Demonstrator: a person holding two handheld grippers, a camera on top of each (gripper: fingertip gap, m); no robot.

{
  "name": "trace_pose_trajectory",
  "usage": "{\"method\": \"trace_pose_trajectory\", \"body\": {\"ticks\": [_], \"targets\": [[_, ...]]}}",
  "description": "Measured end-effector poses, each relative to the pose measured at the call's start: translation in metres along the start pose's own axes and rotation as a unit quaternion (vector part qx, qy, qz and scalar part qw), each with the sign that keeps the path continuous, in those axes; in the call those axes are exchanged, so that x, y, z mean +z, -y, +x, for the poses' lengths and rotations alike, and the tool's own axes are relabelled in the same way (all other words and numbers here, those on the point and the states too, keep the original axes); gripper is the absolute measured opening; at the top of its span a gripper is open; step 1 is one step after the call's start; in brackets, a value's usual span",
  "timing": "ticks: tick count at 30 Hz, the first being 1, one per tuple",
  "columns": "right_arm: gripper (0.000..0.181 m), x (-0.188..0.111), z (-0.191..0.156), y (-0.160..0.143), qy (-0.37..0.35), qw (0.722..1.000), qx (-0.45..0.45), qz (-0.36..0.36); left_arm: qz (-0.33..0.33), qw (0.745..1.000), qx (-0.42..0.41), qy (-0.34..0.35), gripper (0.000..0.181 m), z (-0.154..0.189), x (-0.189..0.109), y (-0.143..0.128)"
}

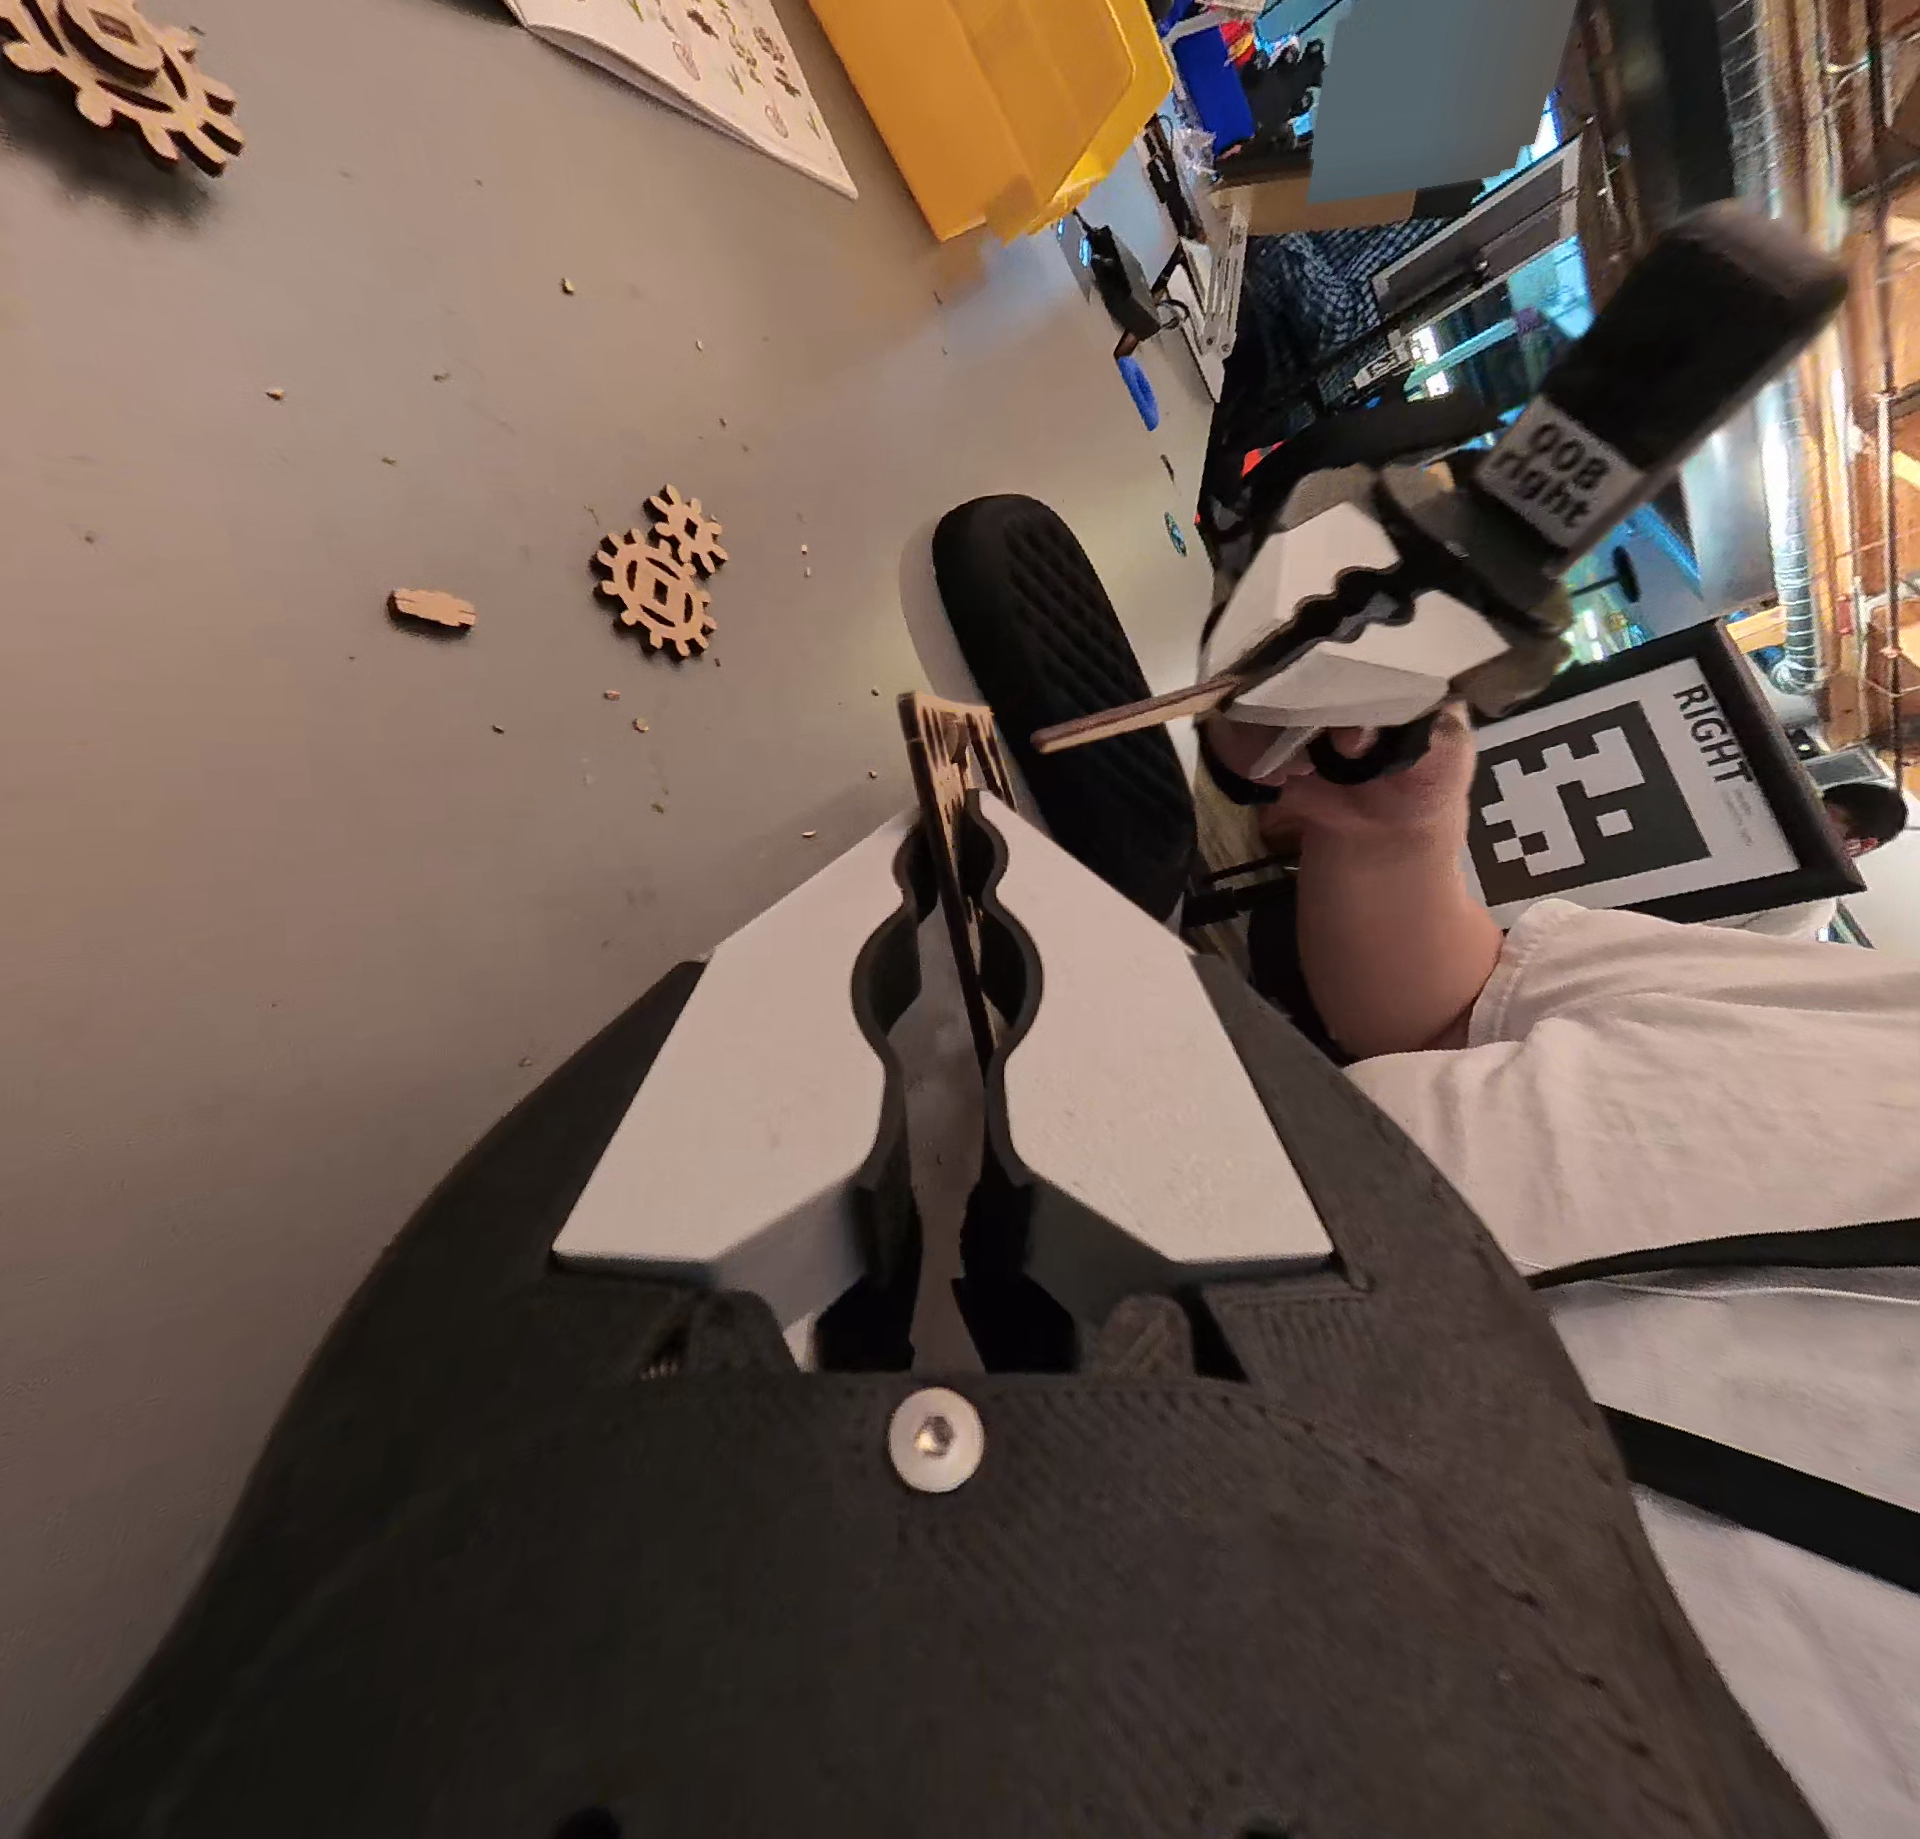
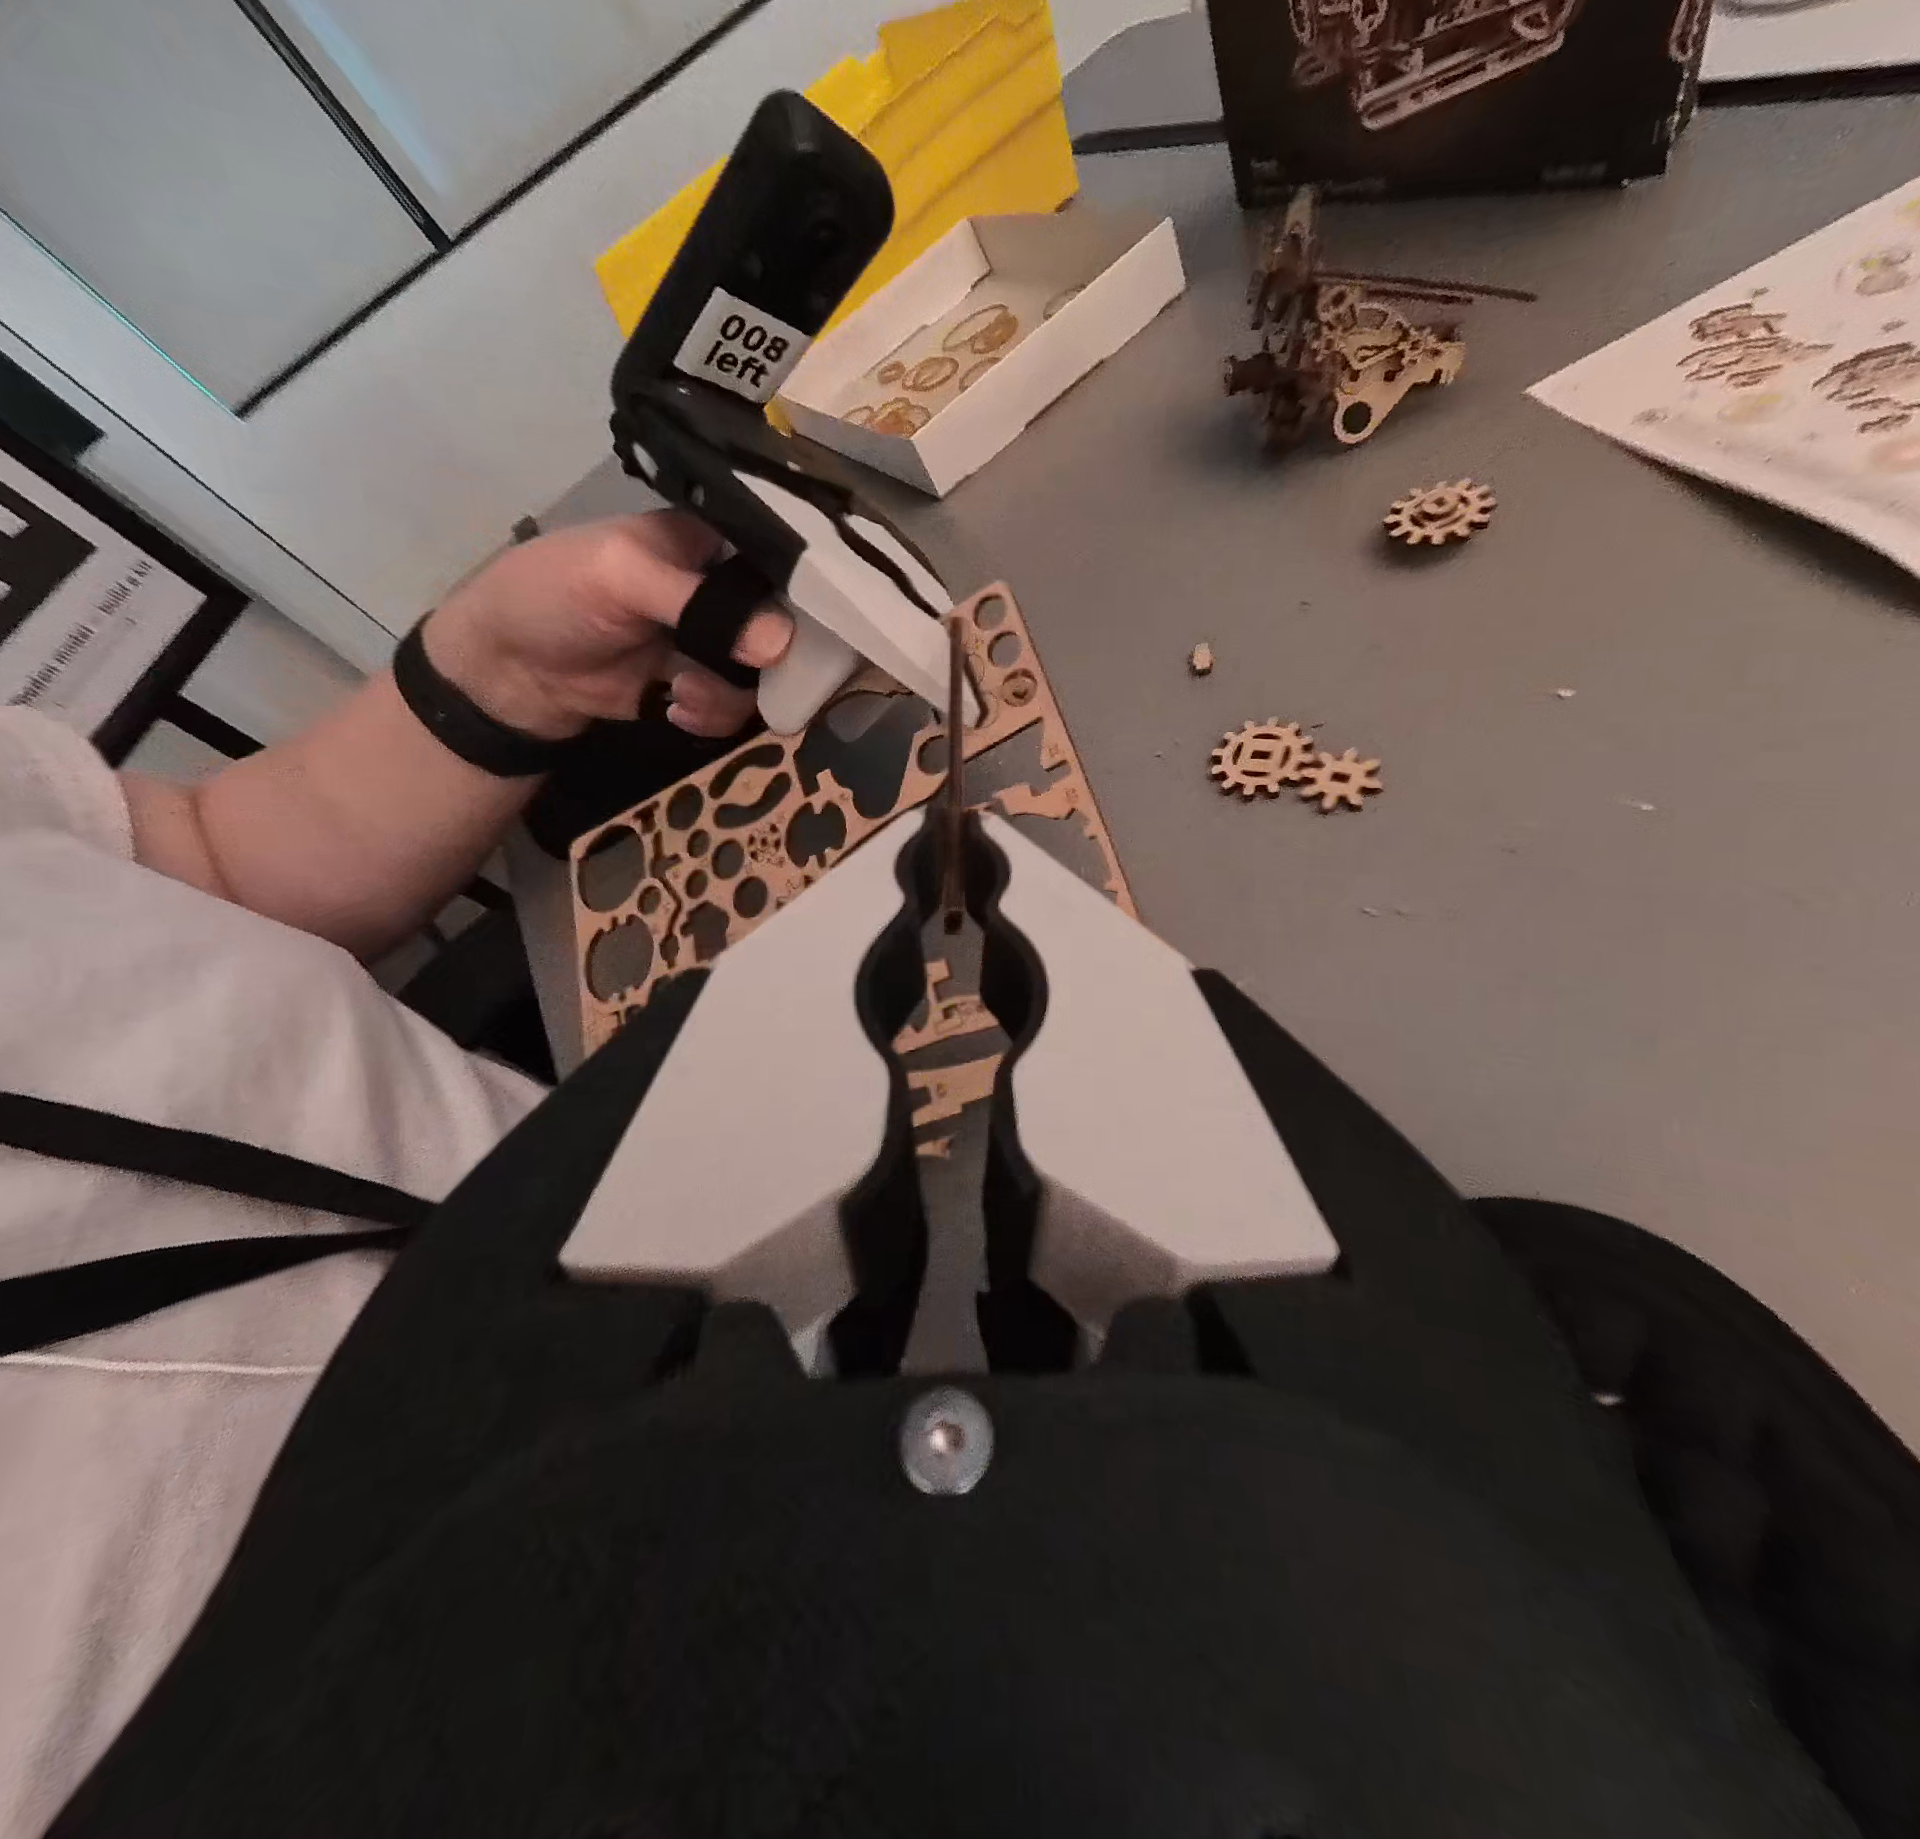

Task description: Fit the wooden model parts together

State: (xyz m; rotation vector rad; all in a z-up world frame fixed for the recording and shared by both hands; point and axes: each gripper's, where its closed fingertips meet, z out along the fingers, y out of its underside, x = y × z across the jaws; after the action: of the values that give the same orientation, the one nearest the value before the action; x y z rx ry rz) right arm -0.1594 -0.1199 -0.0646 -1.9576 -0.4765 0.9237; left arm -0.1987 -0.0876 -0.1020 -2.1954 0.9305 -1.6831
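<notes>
A laser-cut wooden sheet (image 1: 951,833) is clamped edge-on between the narrowed fingers of the left hand-held gripper (image 1: 951,833); in the right wrist view the same sheet (image 2: 727,854), full of punched-out holes, is seen flat-on below that gripper's white fingers (image 2: 862,615). A thin wooden stick (image 2: 951,750) is pinched between the closed fingers of the right hand-held gripper (image 2: 951,839) and points forward toward the sheet; from the left wrist view the stick (image 1: 1132,721) is seen projecting from the right hand-held gripper (image 1: 1231,693), its tip near the sheet's upper edge, though contact cannot be told.

On the grey table (image 2: 1558,958), ahead and to the right of the right hand-held gripper, a pair of small meshed gears (image 2: 1294,763) lies flat, with a tiny wooden chip (image 2: 1202,659) just beyond. Farther out a single gear (image 2: 1439,513) is seen, then a partly built wooden model (image 2: 1340,366), a white box tray (image 2: 987,355) of parts, an instruction sheet (image 2: 1766,418), a dark kit box (image 2: 1455,54) and a yellow bin (image 2: 935,116).
</notes>
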Motion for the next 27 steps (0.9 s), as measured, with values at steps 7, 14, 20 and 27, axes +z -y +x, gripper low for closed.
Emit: {"method": "trace_pose_trajectory", "body": {"ticks": [7, 14, 20, 27], "targets": [[0.000, -0.005, 0.006, -0.007, -0.070, 0.994, -0.058, -0.065, -0.006, 0.999, 0.021, 0.037, 0.002, -0.005, -0.002, -0.001], [0.000, -0.007, 0.002, -0.012, -0.084, 0.989, -0.091, -0.075, -0.006, 0.999, 0.019, 0.033, 0.002, -0.002, -0.003, -0.002], [0.000, -0.016, 0.009, -0.020, -0.093, 0.988, -0.098, -0.078, -0.006, 0.999, 0.007, 0.039, 0.002, -0.008, -0.016, -0.004], [0.000, -0.030, 0.006, -0.022, -0.050, 0.992, -0.106, -0.038, 0.010, 0.997, 0.017, -0.070, 0.000, 0.031, -0.050, -0.009]]}}
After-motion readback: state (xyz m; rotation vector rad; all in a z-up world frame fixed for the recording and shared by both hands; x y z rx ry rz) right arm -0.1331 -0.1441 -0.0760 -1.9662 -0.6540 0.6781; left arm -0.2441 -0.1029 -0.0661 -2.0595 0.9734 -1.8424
